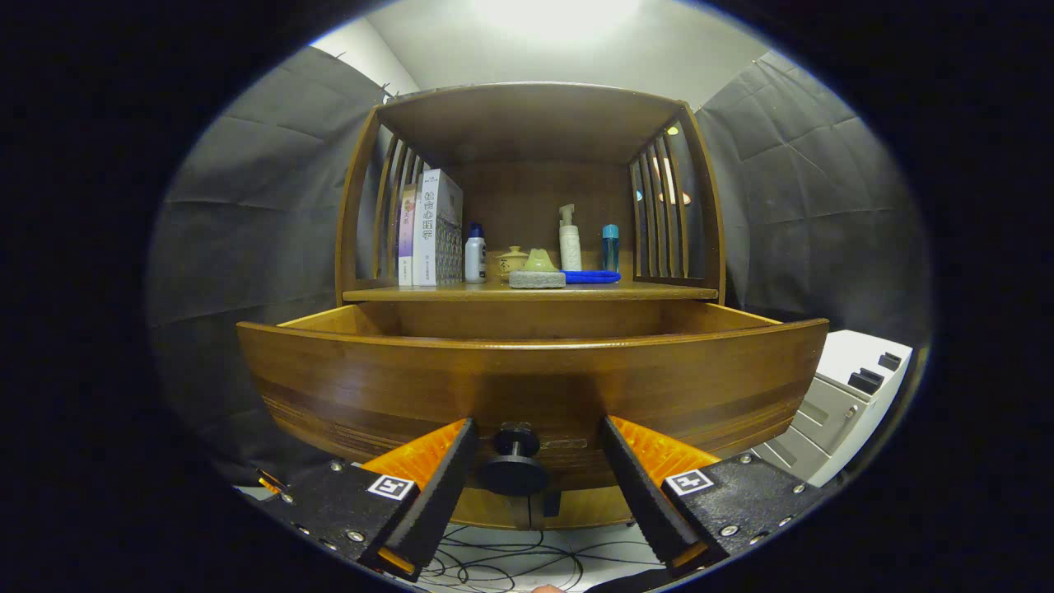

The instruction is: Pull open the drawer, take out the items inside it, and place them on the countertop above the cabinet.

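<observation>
Gripper fingers stand spread apart on either side of the black knob of the wooden drawer, neither one touching it. That drawer is pulled out toward the gripper; its inside is hidden behind its front. On the tabletop above sit books at left, a white bottle, a sponge, a pump bottle and a blue cloth.
</observation>
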A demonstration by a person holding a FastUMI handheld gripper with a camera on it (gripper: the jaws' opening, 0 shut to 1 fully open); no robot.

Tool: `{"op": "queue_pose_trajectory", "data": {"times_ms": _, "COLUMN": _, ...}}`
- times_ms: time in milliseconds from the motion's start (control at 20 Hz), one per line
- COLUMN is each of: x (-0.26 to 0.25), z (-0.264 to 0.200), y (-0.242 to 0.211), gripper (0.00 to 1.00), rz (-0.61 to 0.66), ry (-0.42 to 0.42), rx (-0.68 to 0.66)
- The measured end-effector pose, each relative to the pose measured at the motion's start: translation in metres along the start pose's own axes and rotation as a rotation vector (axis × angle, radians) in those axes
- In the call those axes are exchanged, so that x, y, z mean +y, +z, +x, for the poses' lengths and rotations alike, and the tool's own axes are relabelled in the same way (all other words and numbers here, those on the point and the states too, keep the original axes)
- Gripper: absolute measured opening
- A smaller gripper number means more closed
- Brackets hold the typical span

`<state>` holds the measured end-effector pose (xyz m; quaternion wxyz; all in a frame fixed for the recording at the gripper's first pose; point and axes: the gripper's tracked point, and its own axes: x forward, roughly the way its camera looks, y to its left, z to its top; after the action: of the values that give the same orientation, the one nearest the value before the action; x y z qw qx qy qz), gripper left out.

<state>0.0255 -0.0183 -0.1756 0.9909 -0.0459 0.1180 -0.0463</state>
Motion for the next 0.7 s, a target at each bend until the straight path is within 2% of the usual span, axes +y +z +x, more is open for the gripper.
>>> {"op": "queue_pose_trajectory", "data": {"times_ms": 700, "x": 0.008, "z": 0.039, "y": 0.012, "gripper": 0.95, "rz": 0.022, "ry": 0.020, "rx": 0.015}}
